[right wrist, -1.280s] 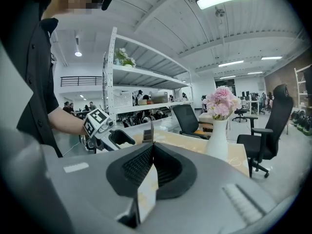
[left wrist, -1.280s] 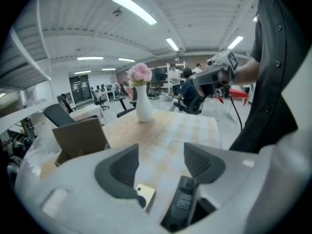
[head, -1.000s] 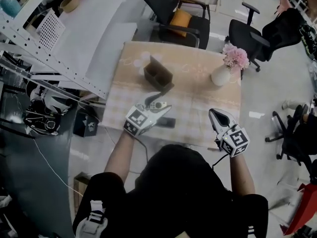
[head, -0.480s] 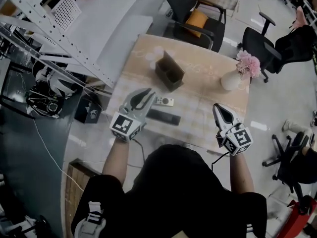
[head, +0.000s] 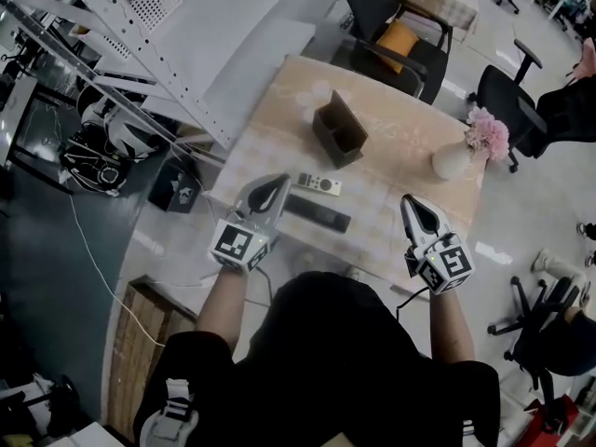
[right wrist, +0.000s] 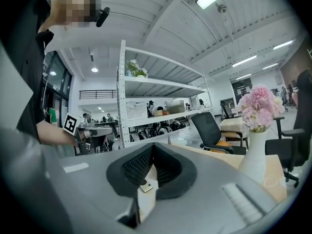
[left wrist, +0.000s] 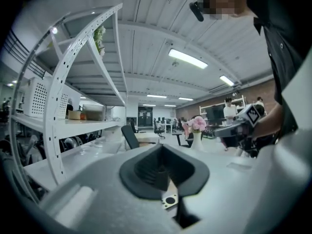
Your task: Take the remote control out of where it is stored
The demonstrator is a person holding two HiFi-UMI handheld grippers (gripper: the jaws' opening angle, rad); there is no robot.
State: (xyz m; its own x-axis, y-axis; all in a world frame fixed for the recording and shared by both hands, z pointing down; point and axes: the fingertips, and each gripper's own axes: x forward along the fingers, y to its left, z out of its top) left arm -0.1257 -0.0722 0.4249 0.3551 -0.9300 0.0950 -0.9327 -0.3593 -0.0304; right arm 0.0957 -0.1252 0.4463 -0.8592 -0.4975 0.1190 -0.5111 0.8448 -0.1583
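On the table (head: 272,127), the open-topped storage box (head: 340,130) stands midway along, nearer the far edge. The small remote control (head: 318,185) lies in front of it, and the long remote control (head: 318,213) lies just beside that one, closer to the near edge, apart from it. The flower vase (head: 454,160) stands at the far right corner. An office chair (head: 386,17) stands behind the far edge, another chair (head: 507,101) beyond the vase's corner, and a shelving rack (head: 126,59) left of the table.

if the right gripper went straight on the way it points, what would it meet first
Likely nothing close: the right gripper points over the beige table, left of the white vase of pink flowers, toward the white metal shelving rack. Its own body hides anything lower.
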